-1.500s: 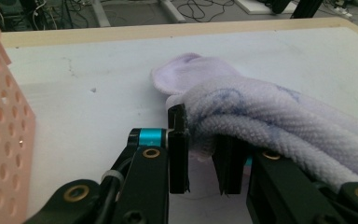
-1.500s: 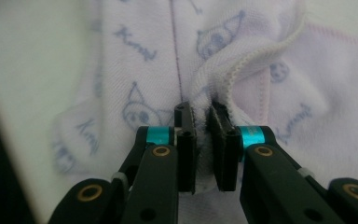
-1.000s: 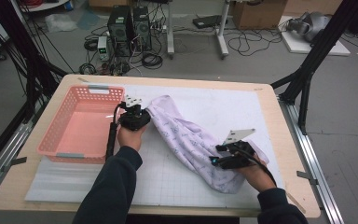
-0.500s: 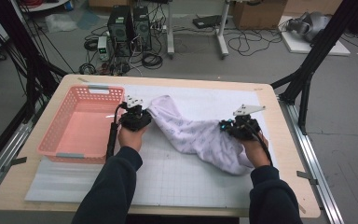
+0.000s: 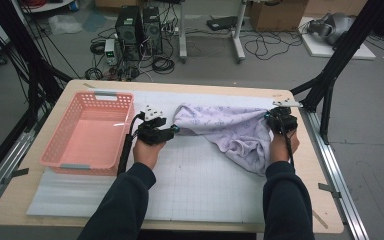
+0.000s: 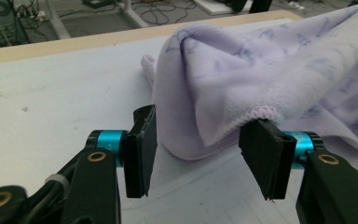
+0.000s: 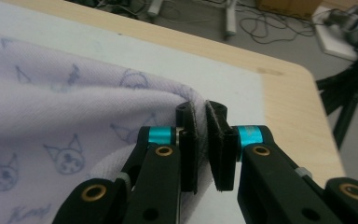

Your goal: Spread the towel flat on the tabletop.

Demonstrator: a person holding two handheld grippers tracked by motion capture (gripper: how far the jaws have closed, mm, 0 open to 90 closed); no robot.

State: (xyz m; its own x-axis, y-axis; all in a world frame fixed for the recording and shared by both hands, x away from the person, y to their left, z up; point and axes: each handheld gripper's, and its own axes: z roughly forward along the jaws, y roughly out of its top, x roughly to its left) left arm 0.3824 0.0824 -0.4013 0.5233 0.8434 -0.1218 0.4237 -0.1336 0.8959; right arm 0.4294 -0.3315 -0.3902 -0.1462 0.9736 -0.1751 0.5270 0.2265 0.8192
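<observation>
A lilac cloth (image 5: 230, 131) printed with small cat faces lies spread across the far half of the white gridded mat (image 5: 205, 185). My right gripper (image 5: 280, 118) is at the mat's far right corner. Its jaws closed within the last second, and in the right gripper view it (image 7: 204, 122) is shut on a fold of the cloth (image 7: 51, 107). My left gripper (image 5: 172, 129) sits at the cloth's left end. Its jaws have just been opening: in the left gripper view it (image 6: 198, 135) stands open, and the cloth's hemmed edge (image 6: 261, 70) hangs loose between the pads.
A pink plastic basket (image 5: 60, 162) stands on the left of the table beside my left hand. The wooden table edge (image 5: 310, 150) runs close to the right gripper. Black frame legs and cables stand on the floor behind the table.
The right gripper has carried the cloth's end away to the far right corner, stretching the cloth across the mat. The left hand stayed put and its jaws have opened off the cloth.
</observation>
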